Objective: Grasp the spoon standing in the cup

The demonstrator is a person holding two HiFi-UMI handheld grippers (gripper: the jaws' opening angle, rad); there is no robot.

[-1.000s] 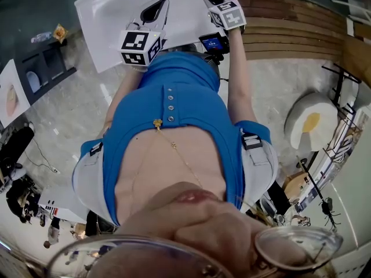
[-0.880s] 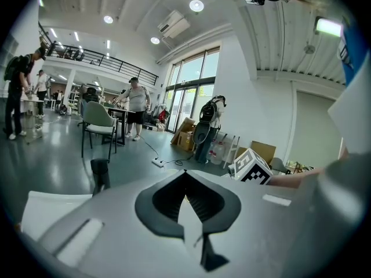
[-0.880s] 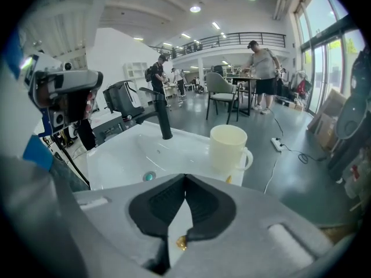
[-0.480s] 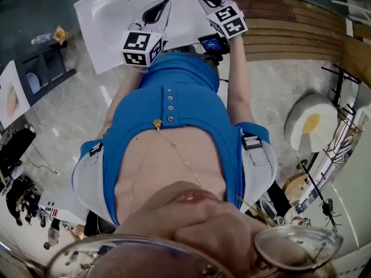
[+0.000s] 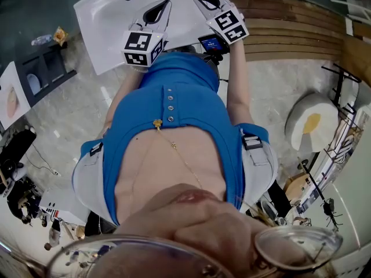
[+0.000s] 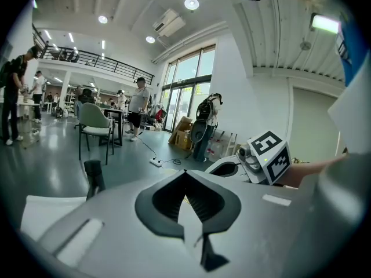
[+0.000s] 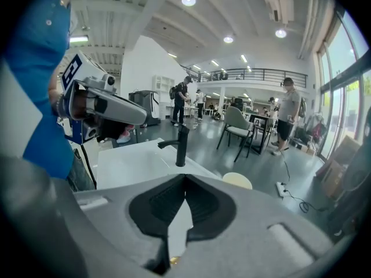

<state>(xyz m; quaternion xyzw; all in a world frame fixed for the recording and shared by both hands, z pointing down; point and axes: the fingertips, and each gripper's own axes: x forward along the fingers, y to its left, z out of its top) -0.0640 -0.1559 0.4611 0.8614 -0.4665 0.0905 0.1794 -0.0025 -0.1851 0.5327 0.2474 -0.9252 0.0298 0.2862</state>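
Spoon out of sight in every view; my left claw and right claw, both pinched shut and empty, hang over the white sink at top of frame.

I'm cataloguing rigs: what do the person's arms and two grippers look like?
Both the left gripper and right gripper have pale grey shells with black ribbed pads framing a spade-shaped opening. Each carries a white cube printed with black square markers. The person wears a blue buttoned top; the forearms are unsleeved.
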